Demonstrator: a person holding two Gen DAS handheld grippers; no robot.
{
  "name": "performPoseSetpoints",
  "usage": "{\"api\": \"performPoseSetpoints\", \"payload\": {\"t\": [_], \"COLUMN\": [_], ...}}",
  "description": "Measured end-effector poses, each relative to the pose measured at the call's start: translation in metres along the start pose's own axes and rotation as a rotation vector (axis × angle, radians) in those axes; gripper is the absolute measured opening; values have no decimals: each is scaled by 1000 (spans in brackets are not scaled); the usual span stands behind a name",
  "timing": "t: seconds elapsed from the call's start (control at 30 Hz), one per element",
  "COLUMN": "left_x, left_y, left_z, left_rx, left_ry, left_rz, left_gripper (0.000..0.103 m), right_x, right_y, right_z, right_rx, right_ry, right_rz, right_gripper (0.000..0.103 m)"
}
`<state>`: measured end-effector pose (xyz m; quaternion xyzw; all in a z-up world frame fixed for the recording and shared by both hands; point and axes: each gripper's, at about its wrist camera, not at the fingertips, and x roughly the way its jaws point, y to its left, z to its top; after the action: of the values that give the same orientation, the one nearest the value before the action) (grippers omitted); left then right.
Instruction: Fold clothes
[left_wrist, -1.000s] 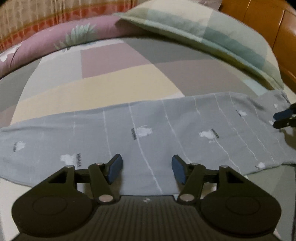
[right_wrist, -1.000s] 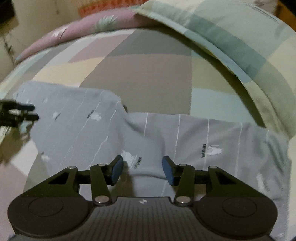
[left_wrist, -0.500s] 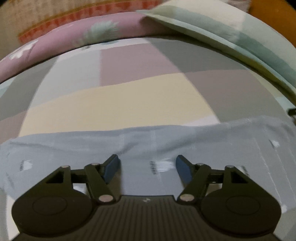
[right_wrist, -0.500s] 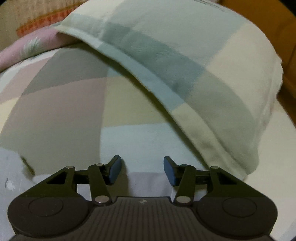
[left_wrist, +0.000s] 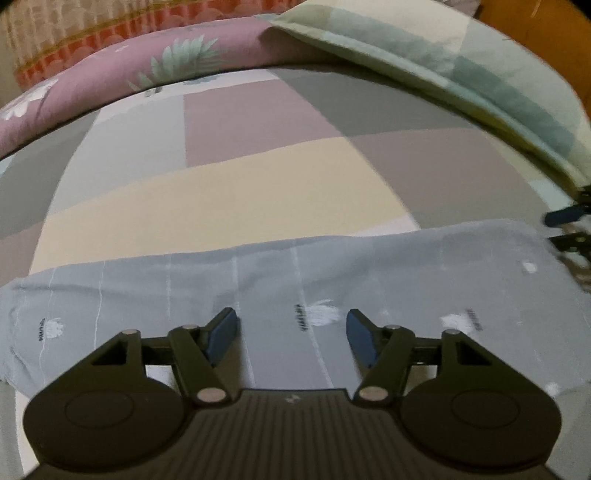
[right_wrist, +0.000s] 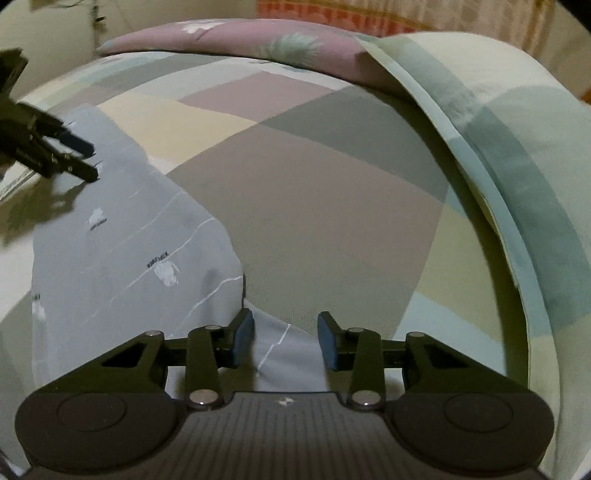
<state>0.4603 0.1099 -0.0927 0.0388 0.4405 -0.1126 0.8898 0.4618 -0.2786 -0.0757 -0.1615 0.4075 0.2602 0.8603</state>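
Observation:
A grey garment (left_wrist: 280, 280) with thin white stripes and small white prints lies flat across the patchwork bed sheet (left_wrist: 229, 192). My left gripper (left_wrist: 291, 338) is open just above its near edge, nothing between the blue pads. In the right wrist view the same garment (right_wrist: 122, 240) stretches away to the left, and my right gripper (right_wrist: 286, 339) stands open over a narrow end of it. The left gripper (right_wrist: 79, 158) shows at that view's far left over the cloth. The right gripper (left_wrist: 565, 229) peeks in at the left wrist view's right edge.
A large checked green and cream pillow (right_wrist: 517, 166) rises on the right, close to my right gripper. A long pink bolster (left_wrist: 122, 77) with leaf prints lies along the far side. A wooden headboard (left_wrist: 535, 26) stands behind the pillow.
Both grippers have swung over the garment, still open. The right view turned from the pillow back left, so the cloth and the left gripper show again. The garment lies as before.

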Motion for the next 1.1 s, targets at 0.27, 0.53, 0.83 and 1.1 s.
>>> {"api": "performPoseSetpoints", "payload": {"t": [0.27, 0.53, 0.83, 1.1], "left_x": [-18, -18, -13, -20], "left_y": [-33, -46, -45, -24], "left_z": [-9, -14, -18, -24], "left_rx": [182, 221, 209, 191], "left_ry": [-37, -39, -31, -21], "left_rz": [-238, -239, -208, -145], "left_gripper": [66, 66, 68, 68], "right_x": [19, 20, 6, 56], "right_y": [-25, -26, -17, 44], "right_z": [8, 1, 27, 85], "right_rx": [-26, 57, 175, 47], "right_ry": [31, -11, -118, -94], "right_rz": [51, -53, -28, 165], "right_gripper": [42, 2, 11, 11]}}
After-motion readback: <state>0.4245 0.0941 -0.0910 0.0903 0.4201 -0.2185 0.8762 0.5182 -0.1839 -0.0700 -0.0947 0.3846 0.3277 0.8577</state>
